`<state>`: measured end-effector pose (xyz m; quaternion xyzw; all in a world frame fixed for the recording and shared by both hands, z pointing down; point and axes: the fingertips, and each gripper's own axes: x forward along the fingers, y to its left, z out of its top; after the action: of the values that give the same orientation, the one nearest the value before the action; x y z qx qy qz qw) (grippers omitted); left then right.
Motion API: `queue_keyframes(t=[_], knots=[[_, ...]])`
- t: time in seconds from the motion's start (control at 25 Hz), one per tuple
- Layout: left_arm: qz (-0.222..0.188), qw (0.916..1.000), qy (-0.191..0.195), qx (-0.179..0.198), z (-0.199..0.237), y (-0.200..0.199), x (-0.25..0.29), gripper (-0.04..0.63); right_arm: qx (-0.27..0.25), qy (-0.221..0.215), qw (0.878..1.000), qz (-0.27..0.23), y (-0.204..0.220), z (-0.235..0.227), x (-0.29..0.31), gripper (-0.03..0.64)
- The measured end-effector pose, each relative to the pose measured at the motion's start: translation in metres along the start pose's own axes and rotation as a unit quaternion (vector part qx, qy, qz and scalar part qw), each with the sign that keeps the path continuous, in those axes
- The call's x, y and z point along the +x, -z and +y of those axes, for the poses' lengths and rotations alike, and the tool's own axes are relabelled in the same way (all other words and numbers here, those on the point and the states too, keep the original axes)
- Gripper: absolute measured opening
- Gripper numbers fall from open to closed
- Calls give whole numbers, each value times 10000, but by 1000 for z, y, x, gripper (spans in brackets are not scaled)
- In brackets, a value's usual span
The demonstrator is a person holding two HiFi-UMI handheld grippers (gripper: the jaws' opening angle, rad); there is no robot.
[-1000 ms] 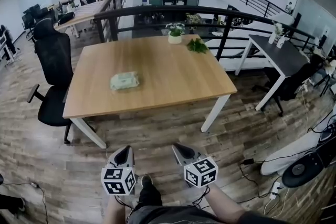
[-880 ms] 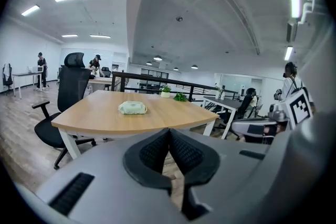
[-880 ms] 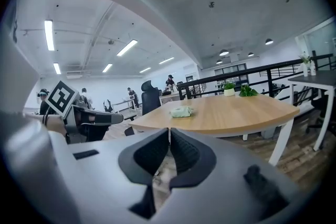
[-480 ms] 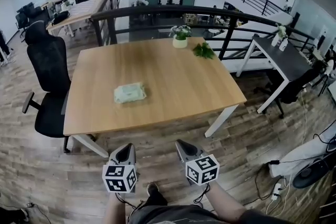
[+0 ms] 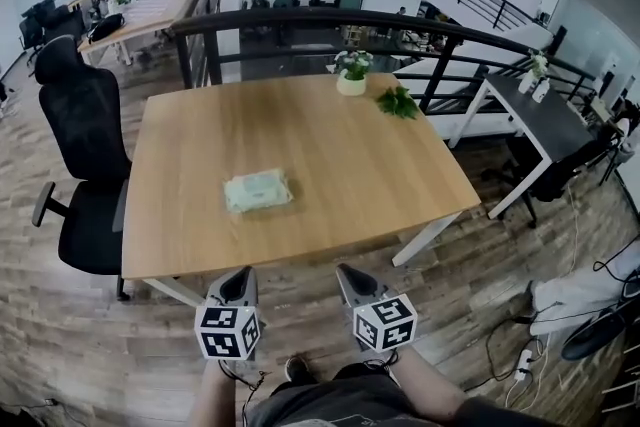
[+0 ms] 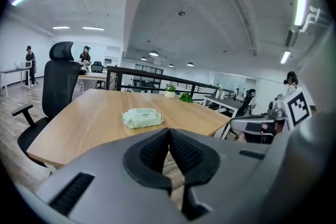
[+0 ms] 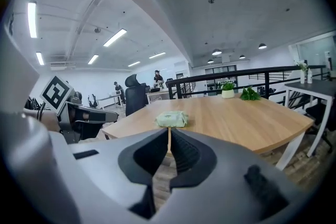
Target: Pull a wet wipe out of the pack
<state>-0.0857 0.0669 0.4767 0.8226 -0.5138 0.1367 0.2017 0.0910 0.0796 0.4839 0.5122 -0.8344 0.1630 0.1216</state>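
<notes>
Fingers (image 6: 153, 153) of your left gripper (image 5: 240, 277) are pressed together with nothing between them. Your right gripper (image 5: 349, 272) has its fingers (image 7: 186, 155) closed the same way, also empty. You hold both grippers side by side, just short of the near edge of the table (image 5: 330, 140). The wet wipe pack (image 5: 258, 190), pale green, lies flat on the table at 12 o'clock from your left gripper and 11 o'clock from your right. It is apart from both. Toward 1 o'clock, at the table's far edge, a small potted plant (image 5: 351, 75) stands with a leafy sprig (image 5: 399, 101) just beside it at its 4 o'clock. A black office chair (image 5: 85, 130) stands at the table's 9 o'clock side.
</notes>
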Motion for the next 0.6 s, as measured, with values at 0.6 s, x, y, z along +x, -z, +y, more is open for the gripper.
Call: queue_keyframes(t=[0.6], knots=[[246, 9995, -138, -156, 34, -4, 53, 12, -171, -360, 9992, 92, -17, -10, 80, 26]])
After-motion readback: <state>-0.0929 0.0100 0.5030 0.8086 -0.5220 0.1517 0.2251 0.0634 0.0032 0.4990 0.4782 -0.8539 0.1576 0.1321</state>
